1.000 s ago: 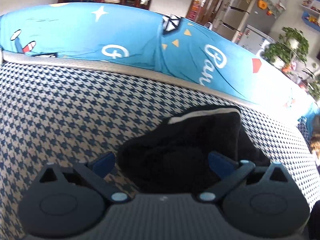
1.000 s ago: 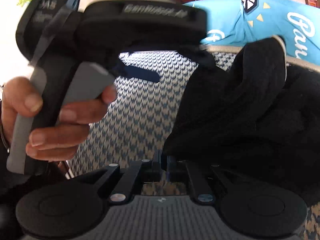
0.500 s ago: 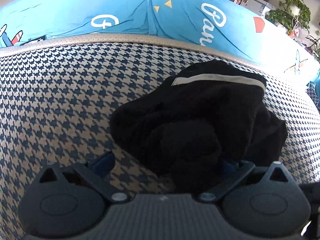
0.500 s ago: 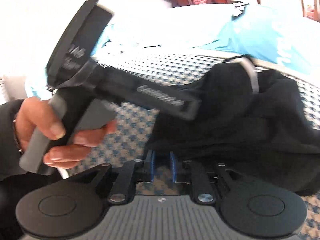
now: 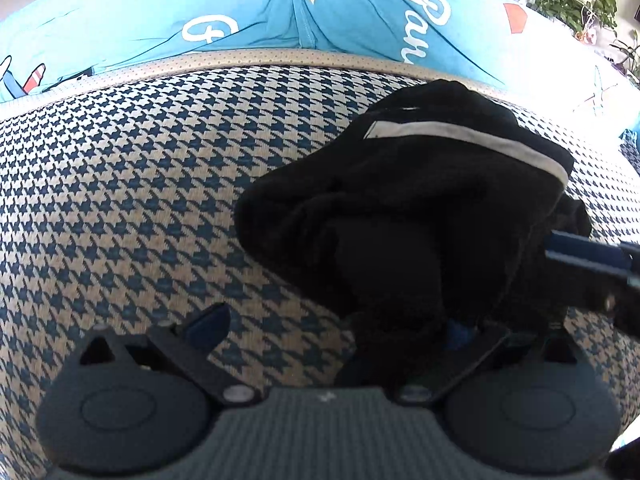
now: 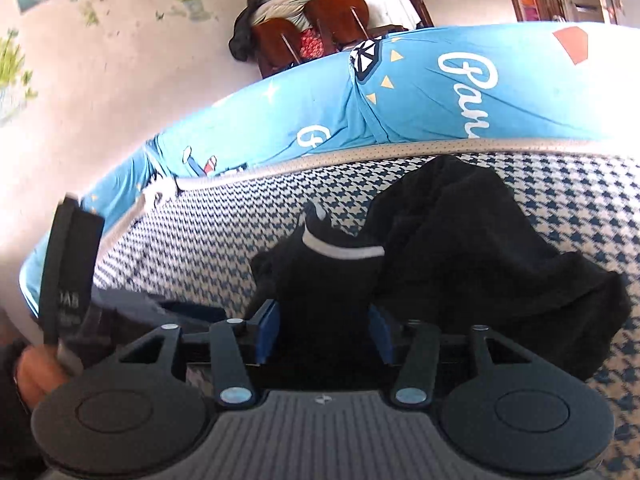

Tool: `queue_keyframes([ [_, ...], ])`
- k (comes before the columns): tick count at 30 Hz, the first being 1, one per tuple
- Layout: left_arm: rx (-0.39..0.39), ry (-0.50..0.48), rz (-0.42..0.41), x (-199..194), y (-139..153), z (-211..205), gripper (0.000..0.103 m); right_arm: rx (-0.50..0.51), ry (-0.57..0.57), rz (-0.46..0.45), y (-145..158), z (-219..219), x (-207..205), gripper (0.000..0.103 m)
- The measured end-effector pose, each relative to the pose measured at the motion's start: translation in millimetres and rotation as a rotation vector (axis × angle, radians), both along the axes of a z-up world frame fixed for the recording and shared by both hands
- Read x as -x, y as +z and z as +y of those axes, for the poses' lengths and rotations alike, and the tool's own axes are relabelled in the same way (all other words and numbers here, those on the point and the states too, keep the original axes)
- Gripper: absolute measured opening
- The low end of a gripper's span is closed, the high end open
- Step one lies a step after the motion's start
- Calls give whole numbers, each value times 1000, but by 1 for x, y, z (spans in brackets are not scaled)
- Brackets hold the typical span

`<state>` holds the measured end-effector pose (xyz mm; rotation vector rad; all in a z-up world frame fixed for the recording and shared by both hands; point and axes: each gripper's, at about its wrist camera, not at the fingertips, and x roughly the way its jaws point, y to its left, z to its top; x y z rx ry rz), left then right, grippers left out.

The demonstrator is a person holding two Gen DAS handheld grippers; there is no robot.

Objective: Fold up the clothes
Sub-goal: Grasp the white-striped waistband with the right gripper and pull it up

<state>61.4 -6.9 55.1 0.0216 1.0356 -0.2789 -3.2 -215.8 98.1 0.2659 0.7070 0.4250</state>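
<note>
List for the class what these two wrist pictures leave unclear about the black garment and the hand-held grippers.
- Garment type: the black garment lies bunched on the checked cushion in both views; its folds hide its shape.
- Left hand-held gripper: in the left wrist view, cloth covers its right fingertip.
- Right hand-held gripper: jaws opening with cloth between; pad contact hidden by the cloth.
- Person's hand: blurred and cut by the right wrist view's left edge.
</note>
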Motion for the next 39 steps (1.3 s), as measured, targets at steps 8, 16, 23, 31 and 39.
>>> queue_keyframes([
  [8,11,-6,-10,7,9,9,103,-26,-93,-6,-11,8,-14,46],
  [16,112,82,-95,5,45,41,103,-24,-29,-21,-10,13,-10,10],
  [23,254,206,-117,-7,62,70,103,16,189,-37,-11,48,9,10],
  [31,248,183,-66,-8,44,62,103,76,358,-17,-23,76,24,10],
  [39,145,164,42,-13,8,42,103,125,386,-5,-19,73,25,13],
])
